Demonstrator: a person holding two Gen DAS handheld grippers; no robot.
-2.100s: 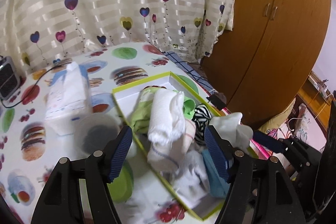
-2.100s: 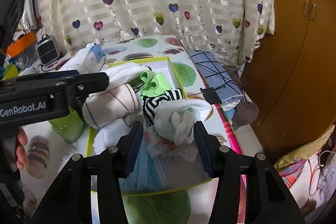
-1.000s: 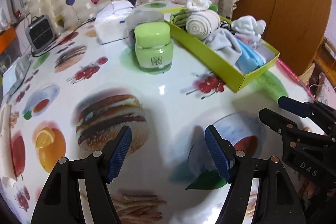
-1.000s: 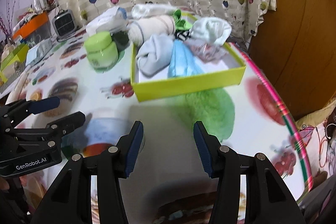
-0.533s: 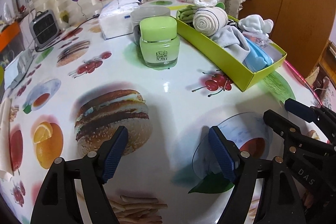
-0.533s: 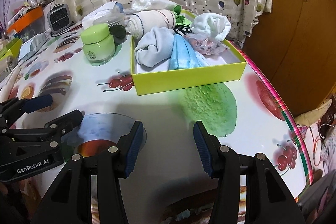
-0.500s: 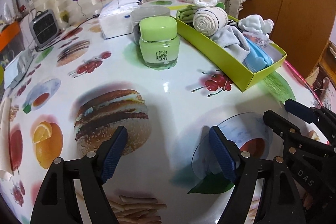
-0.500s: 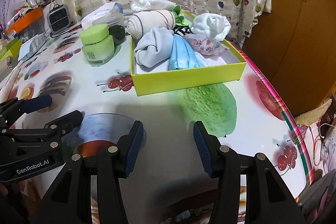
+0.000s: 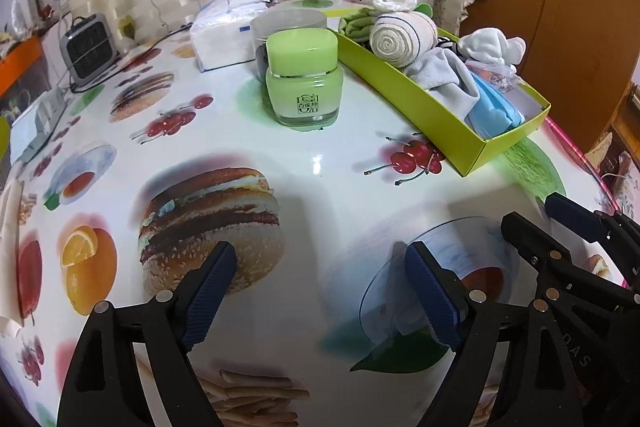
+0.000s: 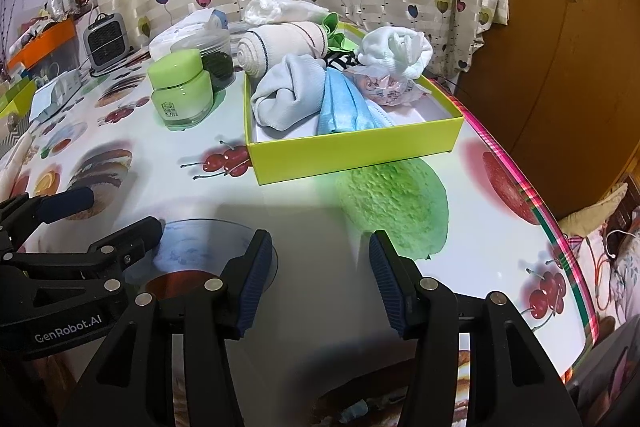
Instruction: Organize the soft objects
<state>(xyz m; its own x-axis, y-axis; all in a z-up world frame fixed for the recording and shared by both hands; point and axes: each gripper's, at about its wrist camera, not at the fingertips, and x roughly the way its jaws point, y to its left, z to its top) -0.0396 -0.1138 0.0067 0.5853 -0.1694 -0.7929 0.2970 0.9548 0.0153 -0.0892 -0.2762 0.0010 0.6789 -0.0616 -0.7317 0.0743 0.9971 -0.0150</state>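
A yellow-green box (image 9: 412,95) (image 10: 352,151) at the back right of the table holds the soft things. In it are a rolled cream sock (image 9: 400,37) (image 10: 280,45), a grey sock (image 9: 440,75) (image 10: 288,91), a blue face mask (image 9: 496,111) (image 10: 344,103) and a white sock bundle (image 9: 492,47) (image 10: 394,51). My left gripper (image 9: 320,279) hovers low over the printed tablecloth, well short of the box. Its jaws are opening with nothing between them. My right gripper (image 10: 320,259) stands open and empty in front of the box.
A green lidded jar (image 9: 302,75) (image 10: 180,87) stands left of the box, with a clear jar and a tissue pack (image 9: 228,27) behind it. A flat clear disc (image 9: 440,267) (image 10: 200,251) lies between the grippers. The table's pink edge (image 10: 540,211) runs along the right; a small heater (image 9: 88,47) stands far left.
Both grippers have drawn back from above the box to the near part of the table, leaving the socks in it. Over the last second the left jaws have spread wider.
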